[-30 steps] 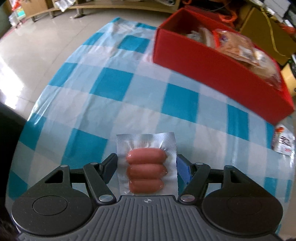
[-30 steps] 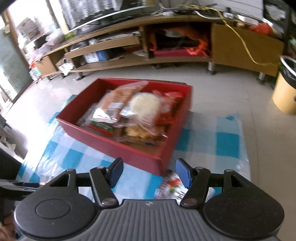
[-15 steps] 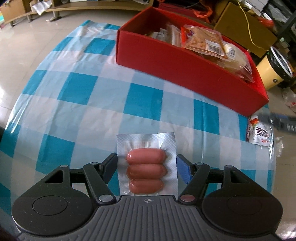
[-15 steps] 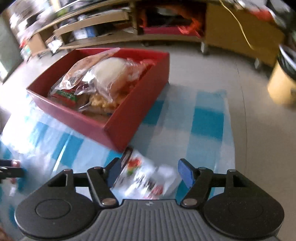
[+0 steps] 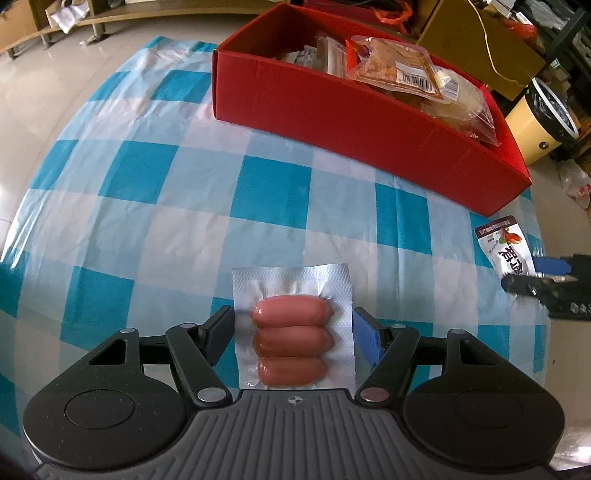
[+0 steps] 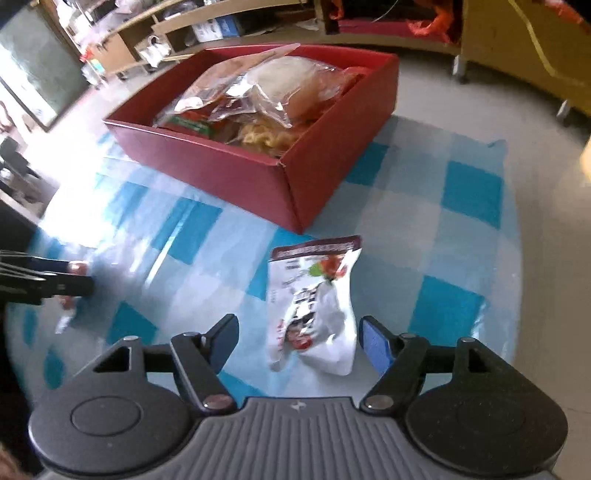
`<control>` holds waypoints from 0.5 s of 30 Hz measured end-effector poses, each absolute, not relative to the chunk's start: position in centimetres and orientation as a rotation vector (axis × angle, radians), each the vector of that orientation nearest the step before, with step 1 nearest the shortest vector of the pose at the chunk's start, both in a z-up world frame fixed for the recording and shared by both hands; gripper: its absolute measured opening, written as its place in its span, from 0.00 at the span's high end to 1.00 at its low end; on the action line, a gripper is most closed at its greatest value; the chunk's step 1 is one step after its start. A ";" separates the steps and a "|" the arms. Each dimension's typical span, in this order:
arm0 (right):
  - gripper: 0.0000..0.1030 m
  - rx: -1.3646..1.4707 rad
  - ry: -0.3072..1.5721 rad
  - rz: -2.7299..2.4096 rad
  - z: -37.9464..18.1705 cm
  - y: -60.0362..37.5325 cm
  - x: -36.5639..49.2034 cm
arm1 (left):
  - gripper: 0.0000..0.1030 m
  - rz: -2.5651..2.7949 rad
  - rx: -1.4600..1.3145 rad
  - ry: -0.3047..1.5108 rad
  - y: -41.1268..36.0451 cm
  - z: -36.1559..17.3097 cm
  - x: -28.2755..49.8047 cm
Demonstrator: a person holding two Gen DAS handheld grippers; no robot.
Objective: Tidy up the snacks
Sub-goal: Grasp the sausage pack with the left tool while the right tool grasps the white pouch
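A clear pack of three pink sausages (image 5: pixel 291 343) sits between the fingers of my left gripper (image 5: pixel 294 323), which is shut on its edges just above the blue-checked cloth (image 5: pixel 147 184). The red box (image 5: pixel 351 122) of bagged snacks stands beyond it. My right gripper (image 6: pixel 299 328) hangs low over a white and maroon snack pouch (image 6: pixel 314 299) lying flat on the cloth by the corner of the red box (image 6: pixel 221 166). Its jaws are opening and the pads stand clear of the pouch. That pouch (image 5: pixel 504 247) and the right gripper (image 5: pixel 546 280) also show in the left wrist view.
The round table's edge curves close on the right, with tiled floor below. A yellow bin (image 5: pixel 543 122) stands past the box. Low wooden shelves (image 6: pixel 258 14) line the far wall. The left gripper (image 6: pixel 48 277) shows at the left edge of the right wrist view.
My right gripper has sunk toward the pouch, which now lies between its wider jaws. The left gripper has turned toward the red box with the sausage pack still in it.
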State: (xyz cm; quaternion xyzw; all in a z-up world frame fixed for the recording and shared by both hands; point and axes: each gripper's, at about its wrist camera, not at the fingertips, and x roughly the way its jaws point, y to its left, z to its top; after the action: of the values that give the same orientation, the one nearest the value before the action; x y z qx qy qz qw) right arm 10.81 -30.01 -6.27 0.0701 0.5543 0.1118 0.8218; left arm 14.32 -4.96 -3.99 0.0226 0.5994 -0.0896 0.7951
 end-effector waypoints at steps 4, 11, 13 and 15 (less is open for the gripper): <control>0.30 0.086 1.196 0.180 -6.8 -28.2 11.4 | 0.28 -0.190 0.059 1.287 -5.2 -4.1 14.2; 0.48 0.048 1.173 0.147 -6.8 -27.6 10.3 | 0.28 -0.187 0.109 1.292 -5.5 -4.6 13.9; 0.49 0.073 1.181 0.145 -6.7 -27.7 10.1 | 0.28 -0.198 0.121 1.294 -5.7 -4.6 13.6; 0.49 0.091 1.181 0.144 -6.7 -27.7 9.8 | 0.28 -0.205 0.131 1.291 -6.0 -4.6 13.4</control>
State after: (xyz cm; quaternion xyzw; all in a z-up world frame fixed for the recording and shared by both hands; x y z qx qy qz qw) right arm 9.83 -27.75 -6.67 0.0429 0.5563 0.0678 0.8271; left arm 13.36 -6.03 -4.56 0.0609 0.6001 -0.0954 0.7918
